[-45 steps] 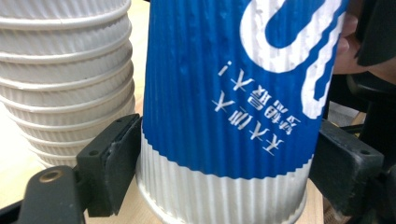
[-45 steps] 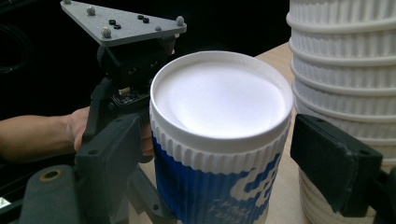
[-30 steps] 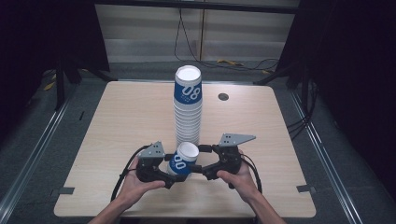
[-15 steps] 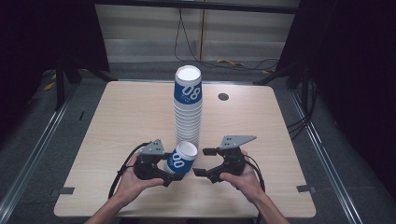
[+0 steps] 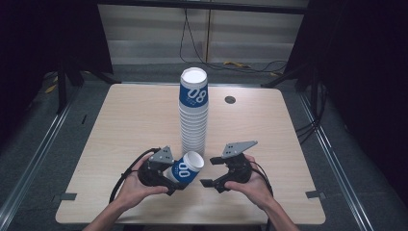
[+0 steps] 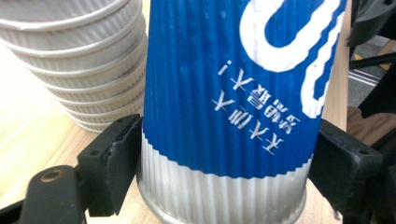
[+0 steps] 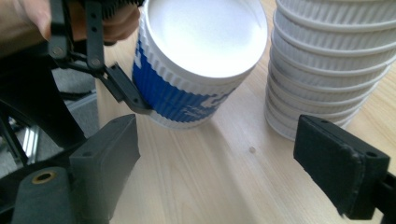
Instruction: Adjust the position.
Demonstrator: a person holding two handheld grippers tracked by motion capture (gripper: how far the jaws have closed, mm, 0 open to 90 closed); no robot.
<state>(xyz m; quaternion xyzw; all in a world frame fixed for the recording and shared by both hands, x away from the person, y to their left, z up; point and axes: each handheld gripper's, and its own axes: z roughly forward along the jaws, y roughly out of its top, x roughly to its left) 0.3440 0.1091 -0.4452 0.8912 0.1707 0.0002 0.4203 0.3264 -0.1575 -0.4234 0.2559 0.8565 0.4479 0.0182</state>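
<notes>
L gripper [image 5: 174, 180] is clamped on a blue-and-white paper cup [image 5: 186, 168], jaws pressing both sides near its base; cup tilted, mouth facing away from the person, just in front of the tall cup stack [image 5: 193, 113] on the wooden table [image 5: 120, 125]. R gripper [image 5: 210, 172] sits beside it w/ jaws wide apart, holding nothing.
</notes>
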